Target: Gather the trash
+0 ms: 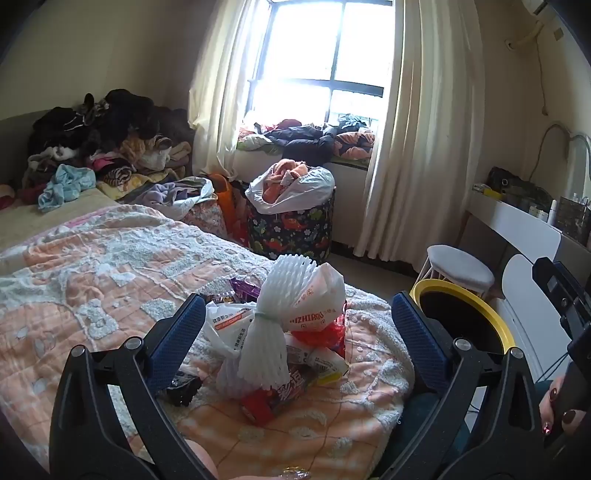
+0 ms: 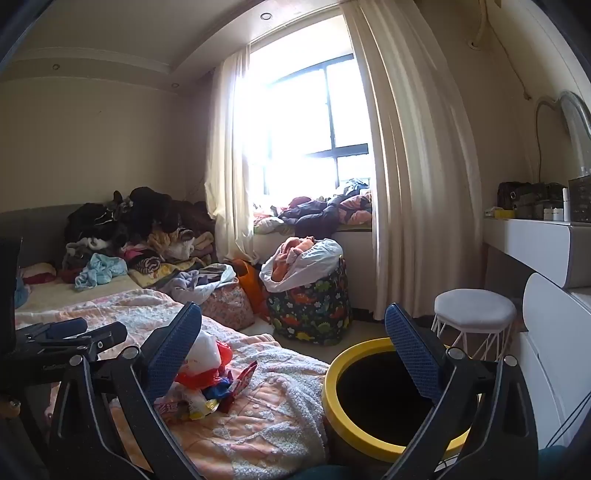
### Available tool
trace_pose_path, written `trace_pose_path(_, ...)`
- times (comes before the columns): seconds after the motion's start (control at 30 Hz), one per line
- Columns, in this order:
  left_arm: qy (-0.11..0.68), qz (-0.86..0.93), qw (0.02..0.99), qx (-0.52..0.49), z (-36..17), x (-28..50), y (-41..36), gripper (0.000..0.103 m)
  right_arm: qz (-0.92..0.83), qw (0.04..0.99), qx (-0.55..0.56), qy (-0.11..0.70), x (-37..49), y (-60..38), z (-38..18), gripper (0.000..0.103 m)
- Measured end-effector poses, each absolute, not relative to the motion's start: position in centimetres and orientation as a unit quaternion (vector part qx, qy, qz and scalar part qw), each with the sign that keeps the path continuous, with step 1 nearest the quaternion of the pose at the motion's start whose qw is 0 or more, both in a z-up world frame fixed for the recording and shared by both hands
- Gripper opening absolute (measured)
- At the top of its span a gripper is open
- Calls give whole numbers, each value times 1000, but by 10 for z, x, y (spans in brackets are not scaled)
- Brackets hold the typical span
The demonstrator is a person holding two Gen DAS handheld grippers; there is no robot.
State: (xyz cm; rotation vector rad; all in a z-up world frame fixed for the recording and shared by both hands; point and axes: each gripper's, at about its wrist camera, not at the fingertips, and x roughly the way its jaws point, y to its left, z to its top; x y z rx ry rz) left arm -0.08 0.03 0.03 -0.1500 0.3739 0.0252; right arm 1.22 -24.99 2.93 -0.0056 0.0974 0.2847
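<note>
Trash pile (image 1: pixel 280 339) of wrappers, bags and white foam netting sits on the bed corner beside the yellow-rimmed bin (image 2: pixel 388 398), straight ahead of my empty, wide-open left gripper (image 1: pixel 295 336), the nearer one, while my right gripper (image 2: pixel 295 362), also wide open, faces the bin.

Bedroom, daylit. Window (image 2: pixel 325 122) in the far wall, dark frame, glare strong; cream curtains (image 2: pixel 413 184) drawn to either side of it. Window ledge (image 1: pixel 295 136) below the glass is heaped with clothes. Bed (image 1: pixel 92 258) to the left of the window, peach patterned quilt, clothes pile (image 1: pixel 103 129) at its far end against the wall. Dinosaur-print hamper (image 2: pixel 310 299) on the floor under the window. White stool (image 2: pixel 474 314) right of the window, beside a white desk (image 2: pixel 535 240). Walls cream; ceiling has recessed lights (image 2: pixel 264 16).
</note>
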Motion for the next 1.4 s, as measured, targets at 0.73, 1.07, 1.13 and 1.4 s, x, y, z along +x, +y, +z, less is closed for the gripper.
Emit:
trace_pose_path(0.73, 183, 9, 980, -72, 3, 1, -9, 93, 142, 989, 1, 53, 10, -249, 30, 97)
trace_pose_path(1.07, 183, 6, 981, -71, 4, 1, -8, 93, 141, 989, 1, 53, 13, -249, 31, 97)
trace_pose_path(1.13, 182, 6, 981, -72, 4, 1, -9, 93, 141, 989, 0, 53, 13, -249, 30, 97)
trace_pose_path(1.4, 182, 7, 981, -72, 3, 0, -8, 93, 141, 989, 0, 54, 12, -248, 30, 97)
